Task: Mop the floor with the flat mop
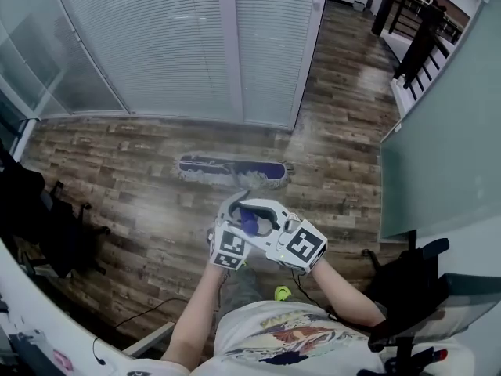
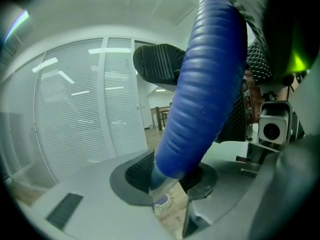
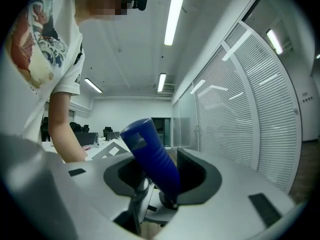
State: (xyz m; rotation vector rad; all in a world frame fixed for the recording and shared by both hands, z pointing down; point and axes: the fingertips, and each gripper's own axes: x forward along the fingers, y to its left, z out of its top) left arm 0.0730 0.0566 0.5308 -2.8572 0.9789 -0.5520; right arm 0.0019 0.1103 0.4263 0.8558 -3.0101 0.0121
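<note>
The flat mop's fringed head (image 1: 231, 171) lies flat on the wooden floor (image 1: 117, 178), just in front of the glass partition with shut blinds (image 1: 196, 45) and parallel to it. The mop's blue ribbed handle grip (image 1: 249, 222) rises away from the partition towards the person. The left gripper (image 2: 172, 176) is clamped on the lower part of the grip. The right gripper (image 3: 160, 176) is closed on the grip's top end, and the two sit close together, farther from the partition than the head.
</note>
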